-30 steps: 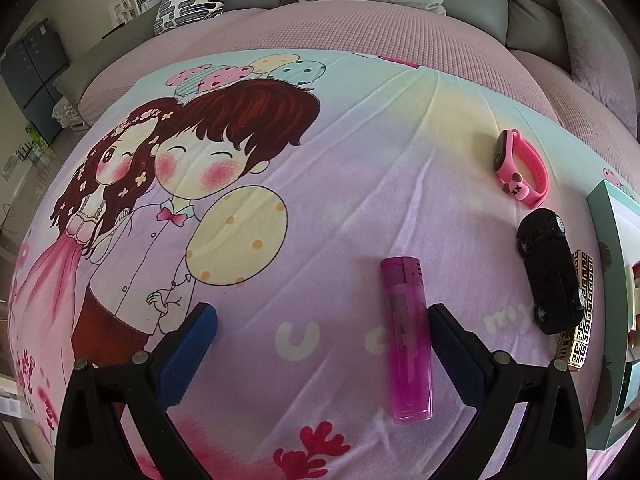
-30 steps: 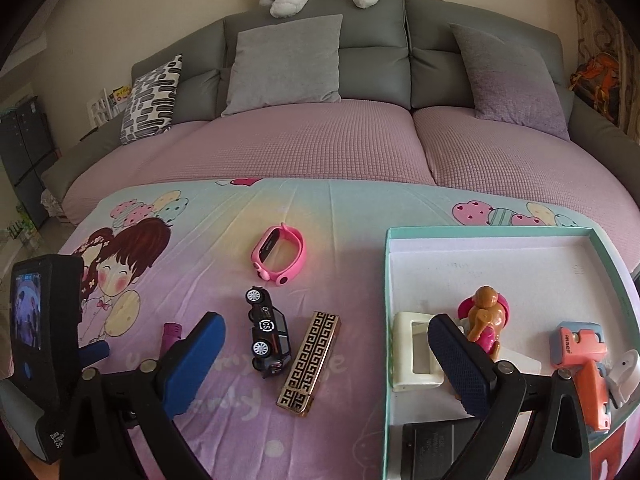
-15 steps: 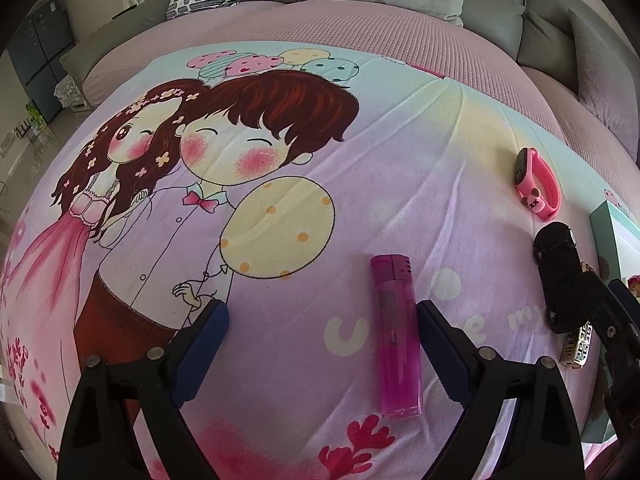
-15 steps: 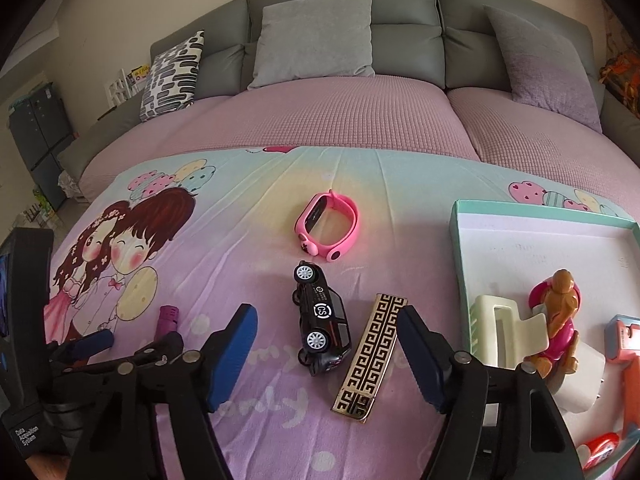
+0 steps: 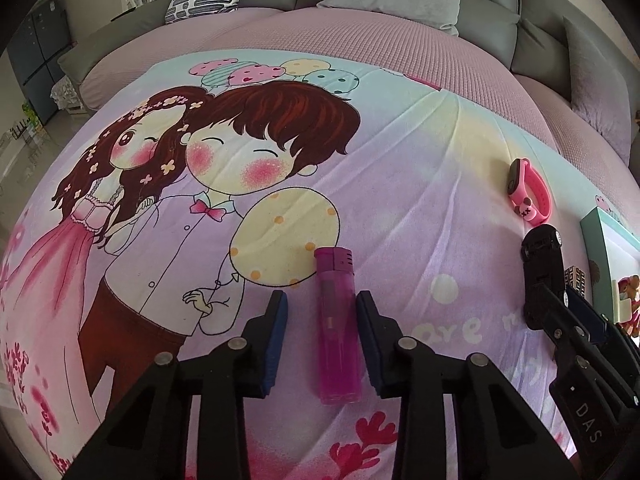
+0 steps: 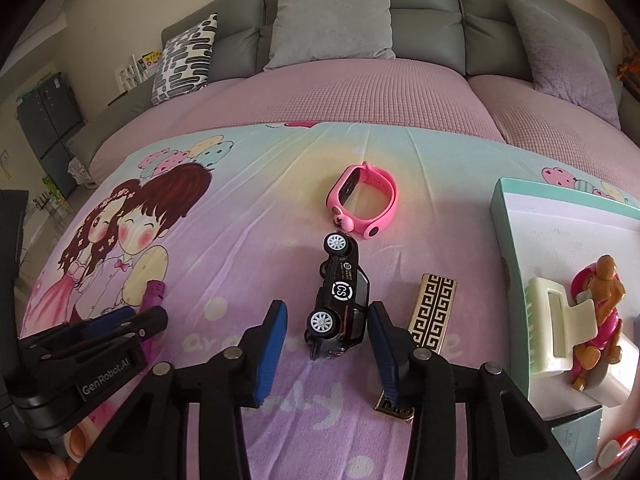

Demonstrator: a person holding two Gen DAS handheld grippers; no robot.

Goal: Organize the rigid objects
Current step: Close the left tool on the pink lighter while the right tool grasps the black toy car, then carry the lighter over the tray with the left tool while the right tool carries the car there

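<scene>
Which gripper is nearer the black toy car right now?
Right. The right gripper straddles the black toy car, one finger on either side, jaws open. The left gripper is off to the car's left, bracketing the purple lighter instead.

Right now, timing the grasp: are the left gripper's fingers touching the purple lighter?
Apart. The left wrist view shows the left gripper open around the purple lighter, with bedsheet visible between each pad and the lighter.

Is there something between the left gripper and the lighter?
Nothing visible. The lighter lies flat on the sheet, between the open fingers of the left gripper, with a gap on both sides.
</scene>
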